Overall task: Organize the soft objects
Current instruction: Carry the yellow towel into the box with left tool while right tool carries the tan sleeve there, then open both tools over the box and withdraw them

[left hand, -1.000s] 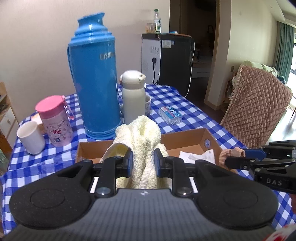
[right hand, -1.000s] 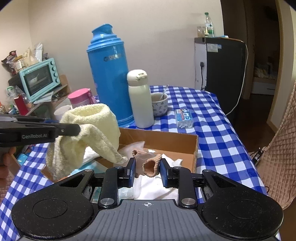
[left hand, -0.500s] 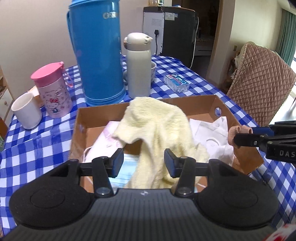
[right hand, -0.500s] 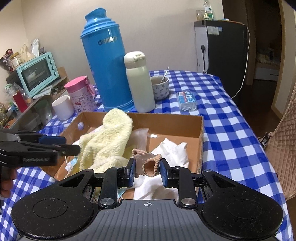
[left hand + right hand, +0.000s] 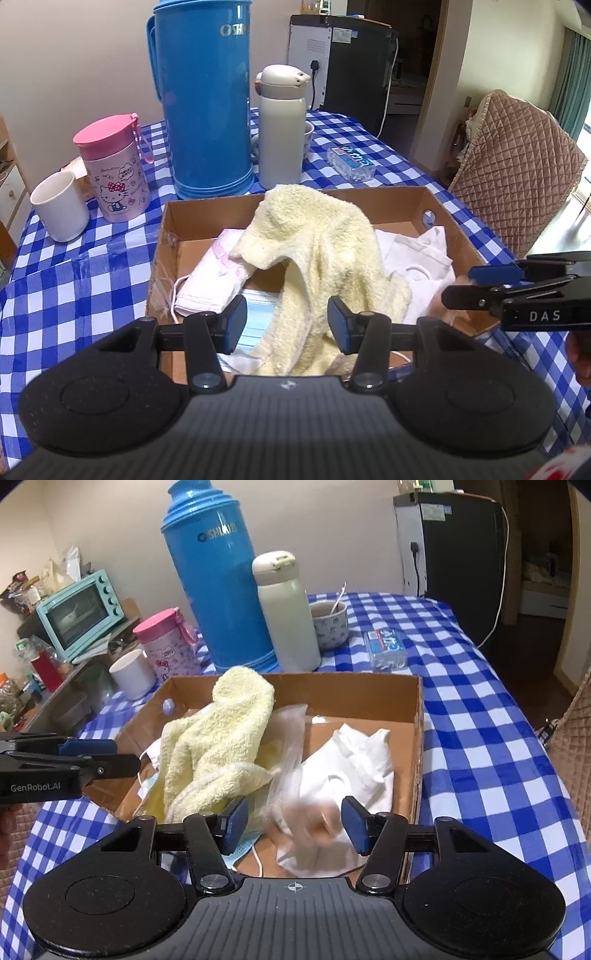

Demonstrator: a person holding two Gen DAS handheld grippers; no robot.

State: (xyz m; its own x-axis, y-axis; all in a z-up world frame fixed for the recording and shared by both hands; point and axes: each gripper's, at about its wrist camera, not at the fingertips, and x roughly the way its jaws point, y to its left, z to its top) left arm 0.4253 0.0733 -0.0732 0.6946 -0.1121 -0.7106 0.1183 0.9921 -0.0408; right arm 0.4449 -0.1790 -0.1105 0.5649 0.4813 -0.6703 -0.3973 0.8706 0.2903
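Cardboard box [image 5: 448, 225]: sits on the blue-check tablecloth [image 5: 92, 266] in front of the blue thermos [image 5: 203, 96] and white flask [image 5: 280, 125]; this is where your soft stuff is collecting.
Yellow towel [image 5: 325, 251]: in the box, draped in a heap over the other items, top edge leaning on the far wall. Nothing grips it.
Left gripper [image 5: 287, 325]: your jaws have just been opening and stand spread; the towel's lower end lies between them, pads not pressing on it.
Right gripper [image 5: 291, 825]: jaws have just been opening too, now apart. A small tan piece [image 5: 314, 819] is between them, motion-blurred, so it reads as falling free onto the white cloth [image 5: 354, 768]. Can't tell what it is exactly; looks like a sock or similar.
Also in box: pink-and-white mask [image 5: 214, 277], light blue mask [image 5: 258, 314], clear plastic bag [image 5: 291, 738], all loosely piled, not folded.
Done: towel delivered; tan piece dropping in, by my read.
Left: I see no other soft item out on the table in either view, only cups, bottles and a tissue pack [image 5: 386, 648]. If tidy stacking counts, the pile needs straightening; otherwise you're close to finished.
Next: lift both grippers clear without snagging the towel.
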